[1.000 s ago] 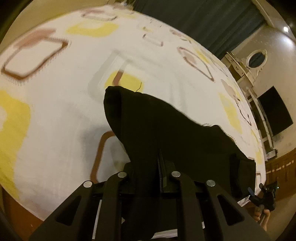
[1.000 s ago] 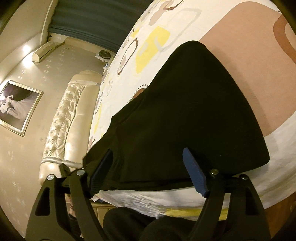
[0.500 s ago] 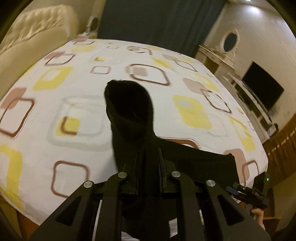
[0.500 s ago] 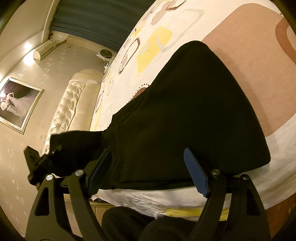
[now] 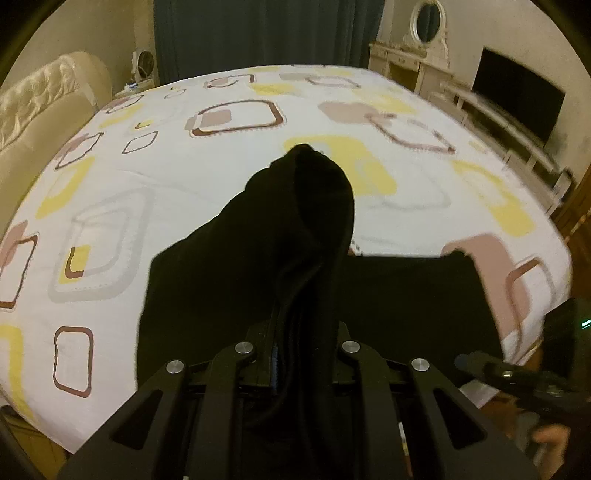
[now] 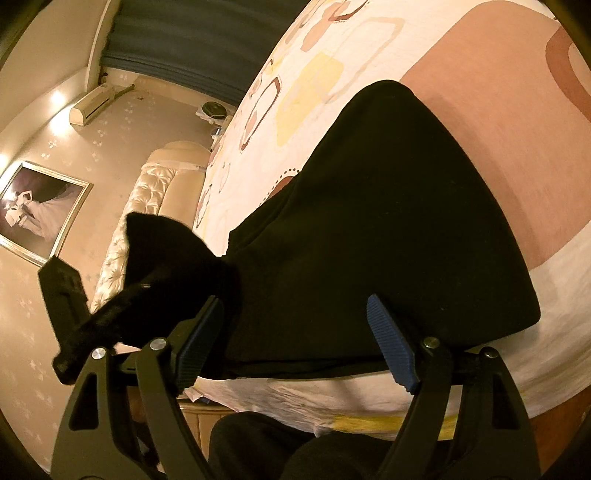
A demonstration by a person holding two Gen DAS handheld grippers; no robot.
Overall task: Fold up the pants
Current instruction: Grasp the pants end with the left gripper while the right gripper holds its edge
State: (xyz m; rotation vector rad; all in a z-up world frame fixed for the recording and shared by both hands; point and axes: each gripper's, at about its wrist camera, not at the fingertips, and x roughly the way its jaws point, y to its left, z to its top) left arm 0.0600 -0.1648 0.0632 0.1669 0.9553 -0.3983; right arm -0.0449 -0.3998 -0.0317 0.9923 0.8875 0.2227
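The black pants [image 6: 388, 221] lie flat along the near edge of the bed [image 6: 498, 110]. My left gripper [image 5: 304, 350] is shut on one end of them. That bunched end [image 5: 306, 206] is lifted off the sheet and stands up in front of the camera, hiding the pads. In the right wrist view the same raised end [image 6: 166, 251] hangs at the left, above the flat part. My right gripper [image 6: 295, 343] is open over the near hem, and its blue pads [image 6: 391, 350] are wide apart with nothing pressed between them.
The bed sheet [image 5: 221, 166] is white with yellow, brown and pink squares. A tufted headboard [image 5: 33, 110] is at the left, a dark curtain [image 5: 258, 33] behind, and a dresser and television [image 5: 517, 96] at the right. A person's dark-clothed legs [image 6: 277, 443] are at the bed edge.
My left gripper has swung across with the pant end, rolling as it went, and now shows at the left of the right wrist view. The right gripper has stayed still and open.
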